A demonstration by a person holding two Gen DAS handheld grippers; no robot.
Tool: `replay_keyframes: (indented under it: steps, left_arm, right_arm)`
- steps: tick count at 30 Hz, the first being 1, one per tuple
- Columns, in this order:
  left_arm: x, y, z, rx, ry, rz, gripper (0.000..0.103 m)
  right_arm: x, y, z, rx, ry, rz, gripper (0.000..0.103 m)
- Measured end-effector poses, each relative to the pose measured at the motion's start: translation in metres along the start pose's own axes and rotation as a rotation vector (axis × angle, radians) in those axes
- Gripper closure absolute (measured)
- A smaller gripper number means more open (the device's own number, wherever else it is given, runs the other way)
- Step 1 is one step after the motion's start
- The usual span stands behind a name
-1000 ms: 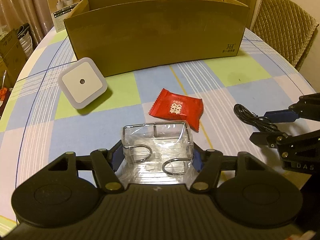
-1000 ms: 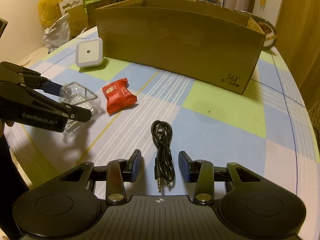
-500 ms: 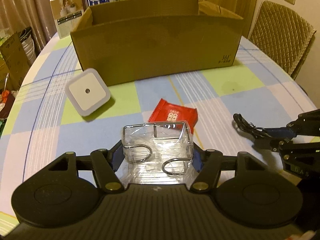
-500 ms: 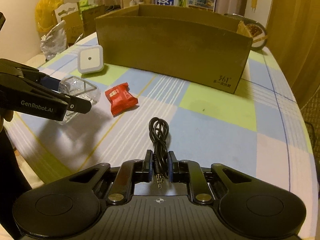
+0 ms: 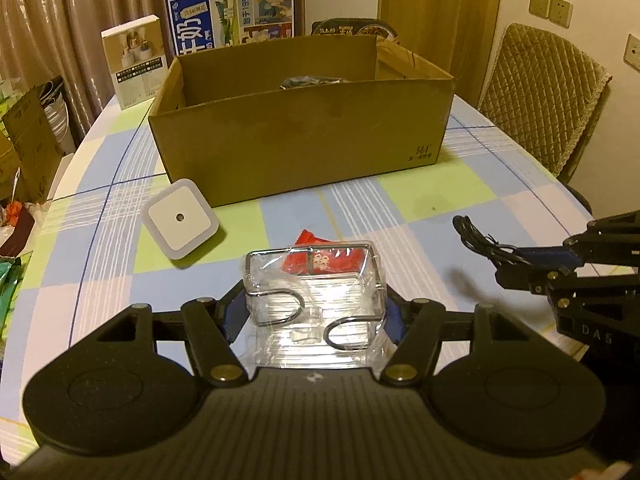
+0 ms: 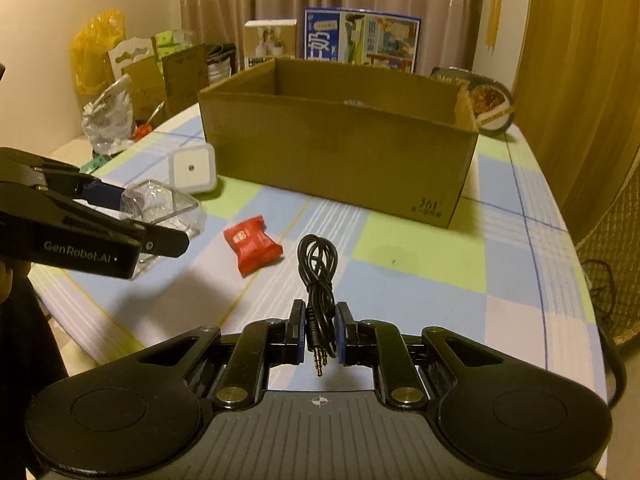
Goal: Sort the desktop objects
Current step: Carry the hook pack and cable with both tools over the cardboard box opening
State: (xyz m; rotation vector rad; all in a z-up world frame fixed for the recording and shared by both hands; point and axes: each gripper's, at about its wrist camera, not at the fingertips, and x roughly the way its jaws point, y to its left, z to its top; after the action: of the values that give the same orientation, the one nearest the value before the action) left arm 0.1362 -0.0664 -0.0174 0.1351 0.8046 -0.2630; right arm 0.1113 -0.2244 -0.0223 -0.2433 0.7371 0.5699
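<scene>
My left gripper (image 5: pixel 314 314) is shut on a wire holder wrapped in clear plastic (image 5: pixel 314 280), lifted off the checked tablecloth. In the right wrist view the same holder (image 6: pixel 160 204) hangs at the left between the left gripper's fingers (image 6: pixel 160 236). My right gripper (image 6: pixel 320 330) is shut on a coiled black audio cable (image 6: pixel 318 268), whose plugs hang down between the pads. A red candy packet (image 6: pixel 254 244) and a white square night light (image 6: pixel 192 168) lie on the table before the open cardboard box (image 6: pixel 340 152). From the left wrist, the cable (image 5: pixel 480 240) shows at the right.
The box (image 5: pixel 304 148) has something dark inside it at the back. Behind it stand a milk carton (image 5: pixel 236 12) and a small white box (image 5: pixel 136 60). A padded chair (image 5: pixel 544 96) is at the right. Bags and cartons (image 6: pixel 132 80) crowd the left.
The right gripper shut on the black cable and lifted it. Both grippers rose with their loads, so the box's inside now shows. The candy and night light stayed put.
</scene>
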Motion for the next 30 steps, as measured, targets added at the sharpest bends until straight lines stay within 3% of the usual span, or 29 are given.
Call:
replay_keyframes:
  steps: [13,30]
  left_arm:
    - [-0.032,-0.005,-0.003,0.004,-0.033,0.002,0.042]
    - [-0.04,-0.003,0.004,0.01,-0.055,0.001,0.042]
  right_arm:
    - [-0.028,-0.003,0.006,0.027,-0.05,-0.024,0.092]
    - [-0.038,-0.014,0.014,0.052,-0.065,-0.045,0.092]
